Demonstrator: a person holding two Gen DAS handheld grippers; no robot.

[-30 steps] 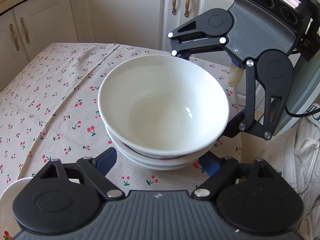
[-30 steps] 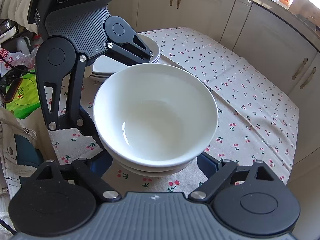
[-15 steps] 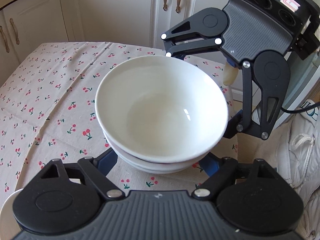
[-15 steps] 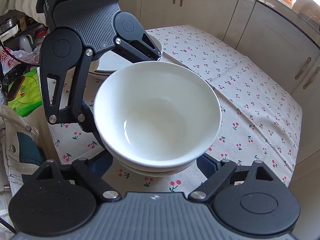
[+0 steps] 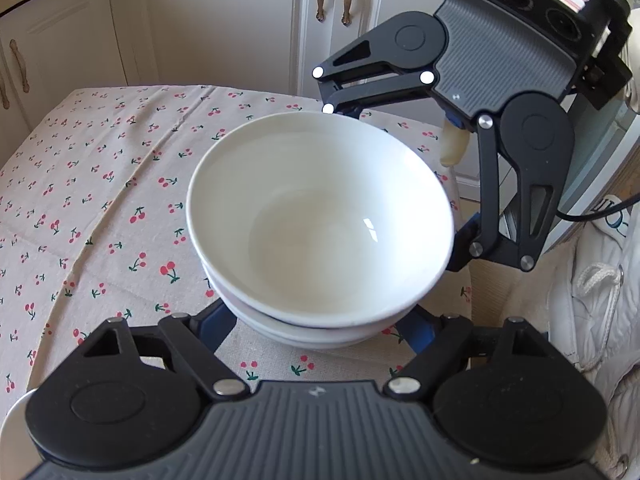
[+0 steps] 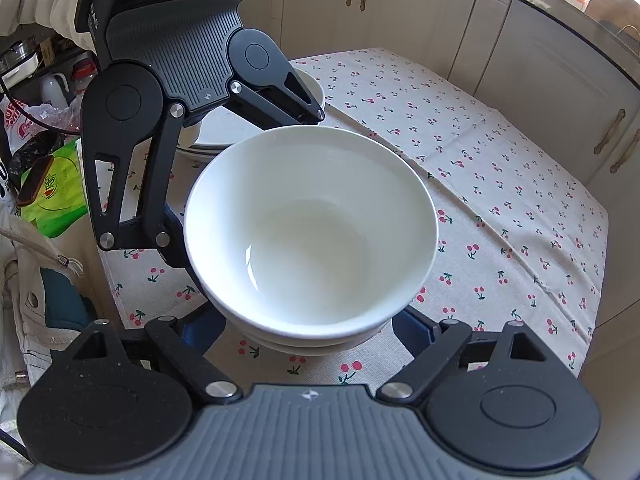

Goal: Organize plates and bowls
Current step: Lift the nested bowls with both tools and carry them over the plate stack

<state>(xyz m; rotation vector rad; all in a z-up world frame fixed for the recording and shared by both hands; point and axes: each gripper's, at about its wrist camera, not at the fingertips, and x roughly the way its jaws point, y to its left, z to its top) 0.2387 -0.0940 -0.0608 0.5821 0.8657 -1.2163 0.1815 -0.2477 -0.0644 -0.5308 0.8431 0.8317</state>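
Observation:
A stack of white bowls (image 5: 320, 240) (image 6: 312, 240) stands on the cherry-print tablecloth (image 5: 100, 200) with a large bowl on top. My left gripper (image 5: 316, 326) (image 6: 246, 176) straddles the stack's lower bowl. Its jaws are closing with the stack between them, and the top bowl's rim hides its fingertips. From the opposite side my right gripper (image 6: 306, 326) (image 5: 406, 182) straddles the same stack. Its blue fingers (image 6: 200, 328) lie against the lower bowl's sides.
A second pile of white dishes (image 6: 216, 136) sits behind the left gripper. A white plate's edge (image 5: 16, 412) shows at the near left. Cream cabinets (image 5: 224, 20) ring the table. A green bag (image 6: 52, 192) and a person's pale clothing (image 5: 592, 320) lie off the table's edge.
In the right wrist view the left gripper has shifted slightly right and nearer the stack, and its fingers have drawn in a little. The bowl stack and the right gripper have stayed put.

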